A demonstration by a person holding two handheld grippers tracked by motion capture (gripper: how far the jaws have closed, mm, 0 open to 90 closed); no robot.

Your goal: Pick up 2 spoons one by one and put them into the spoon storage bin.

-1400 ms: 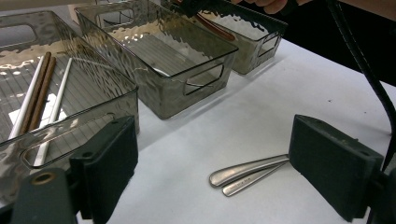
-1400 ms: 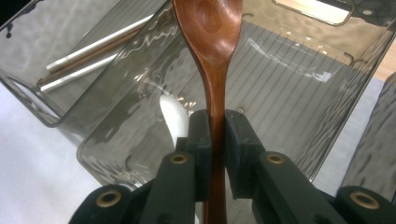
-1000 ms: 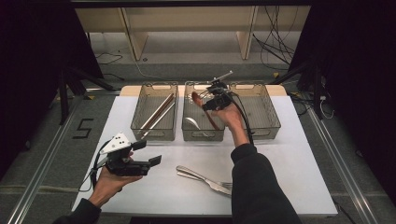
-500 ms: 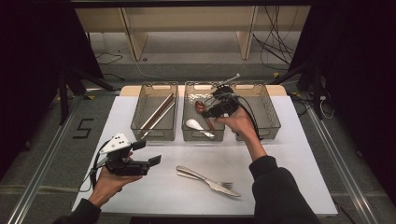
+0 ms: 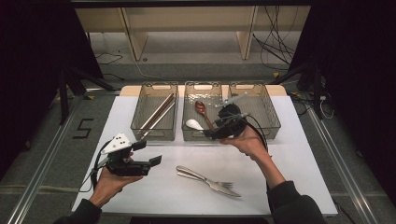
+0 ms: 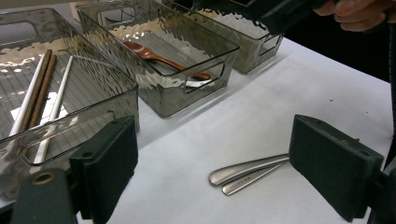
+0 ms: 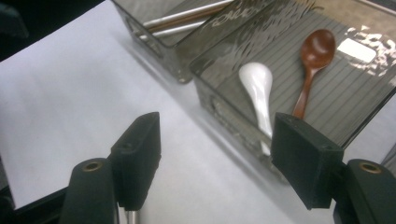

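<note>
Sorting cutlery into bins. Right gripper at middle bin's near rim; jaws just opened wide, empty; spoons inside. Next: fork pair on worktop before that bin. Left gripper wide, empty. You: approach handles low, square jaws across them.

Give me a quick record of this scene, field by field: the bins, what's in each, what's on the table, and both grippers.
left bin: chopsticks
middle bin: brown spoon and white spoon
right bin: contents cannot be made out
table: two metal utensils lying together, one a fork
left gripper: open, nothing between the jaws, held above the table's near left
right gripper: jaws have just been opening, nothing between them, at the middle bin's near edge
</note>
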